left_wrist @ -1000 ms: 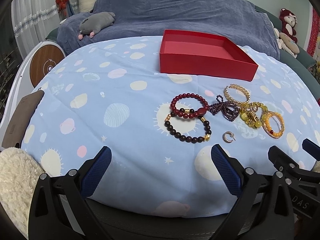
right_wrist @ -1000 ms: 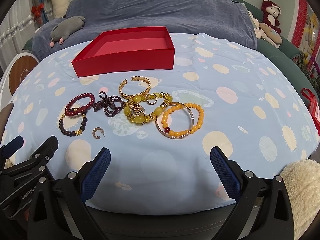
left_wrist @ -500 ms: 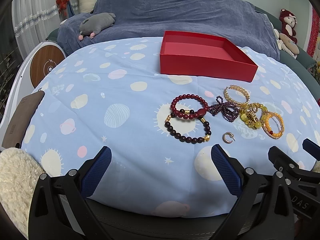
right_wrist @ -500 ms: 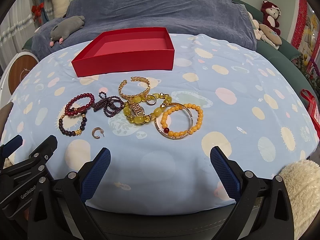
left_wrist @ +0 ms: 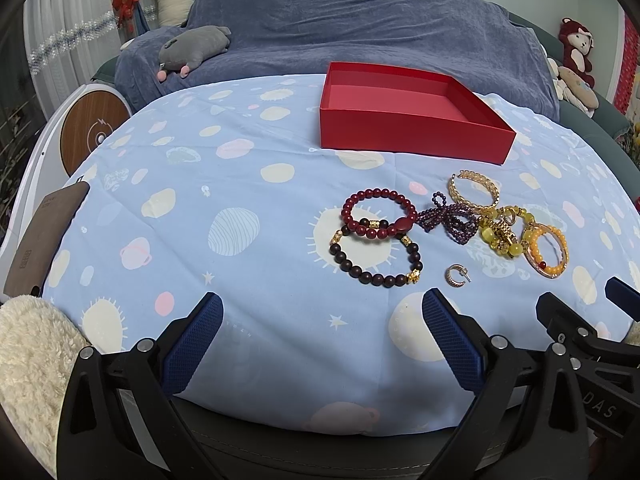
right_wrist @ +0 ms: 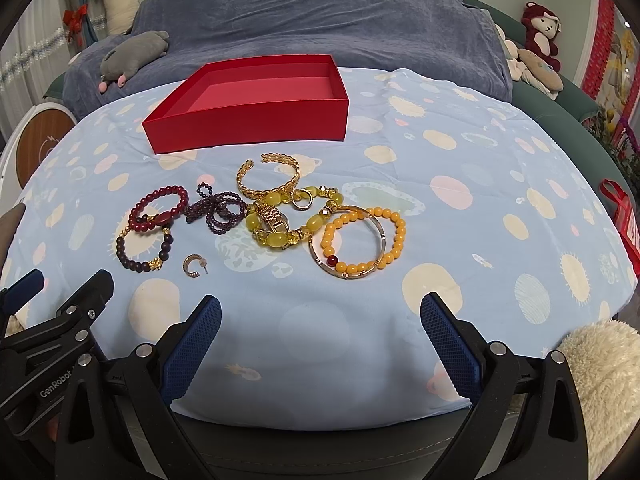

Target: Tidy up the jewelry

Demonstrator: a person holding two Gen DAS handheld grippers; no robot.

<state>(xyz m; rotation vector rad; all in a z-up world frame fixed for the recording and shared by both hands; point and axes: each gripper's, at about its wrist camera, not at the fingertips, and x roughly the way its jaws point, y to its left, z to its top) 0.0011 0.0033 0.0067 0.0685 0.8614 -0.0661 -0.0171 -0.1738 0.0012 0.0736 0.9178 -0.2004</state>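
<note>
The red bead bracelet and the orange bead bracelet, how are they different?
The red bead bracelet has dark red beads and one long flat bead; the orange bead bracelet has bright orange beads and one small red bead. The red one overlaps a dark brown bead bracelet; the orange one overlaps a thin gold bangle. Both are round bead loops lying flat on the blue cloth.

**Rig appearance: both handheld grippers**

Left gripper (left_wrist: 320, 340): matte black plastic frame, two angular arms spreading from the bottom of the frame. Each finger faced with a dark blue pad (left_wrist: 192, 346) of fine cross-hatched texture. Round silver screw heads (left_wrist: 145, 345) at the arm joints.

Right gripper (right_wrist: 320, 340): same build, black frame, blue textured pads (right_wrist: 450, 350), silver screws. Lower right of the left view, its side shows white letters "DAS". Lower left of the right view, the left unit's flank reads "GenRobot" in white.
</note>
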